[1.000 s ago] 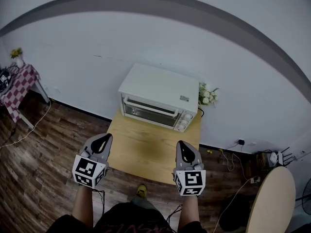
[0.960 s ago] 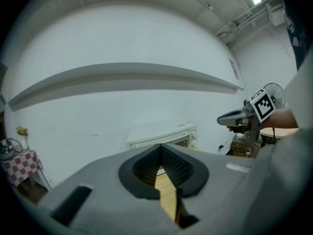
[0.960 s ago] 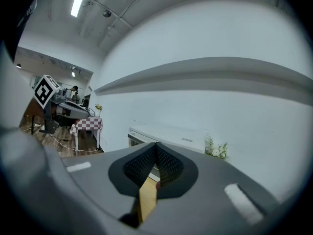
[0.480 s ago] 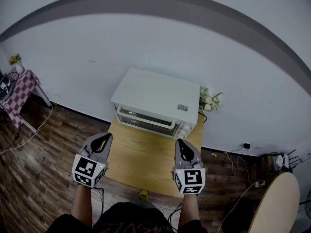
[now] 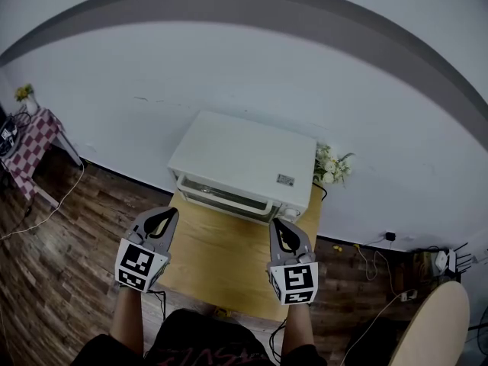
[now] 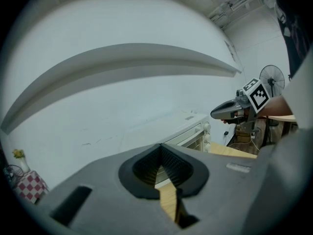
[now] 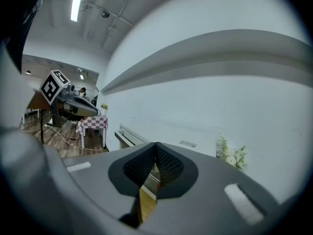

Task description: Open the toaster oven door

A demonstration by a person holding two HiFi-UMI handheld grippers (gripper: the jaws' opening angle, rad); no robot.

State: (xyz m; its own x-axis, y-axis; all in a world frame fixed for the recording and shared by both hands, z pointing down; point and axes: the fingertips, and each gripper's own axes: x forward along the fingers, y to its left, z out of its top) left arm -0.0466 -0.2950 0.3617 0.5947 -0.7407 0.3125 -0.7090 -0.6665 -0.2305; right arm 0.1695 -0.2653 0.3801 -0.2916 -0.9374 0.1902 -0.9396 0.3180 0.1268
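A white toaster oven (image 5: 244,165) stands at the back of a small wooden table (image 5: 229,254), against the white wall. Its glass door (image 5: 223,198) is closed, with a bar handle along the top edge and knobs at the right end. My left gripper (image 5: 164,218) is shut and empty, in front of the oven's left part and apart from it. My right gripper (image 5: 280,227) is also shut and empty, in front of the oven's right end. The oven (image 6: 188,133) shows beyond my left gripper (image 6: 160,150) in the left gripper view, and the oven (image 7: 142,141) beyond my right gripper (image 7: 155,148) in the right gripper view.
A bunch of white flowers (image 5: 332,166) stands to the oven's right, by the wall. A checked-cloth side table (image 5: 29,136) is far left. Cables and a plug strip (image 5: 396,280) lie on the wood floor at right, near a round tabletop (image 5: 431,326).
The head view has closed in on the table: the oven now looks nearer and larger. Both grippers have moved forward over the table's front edge toward the oven, still shut.
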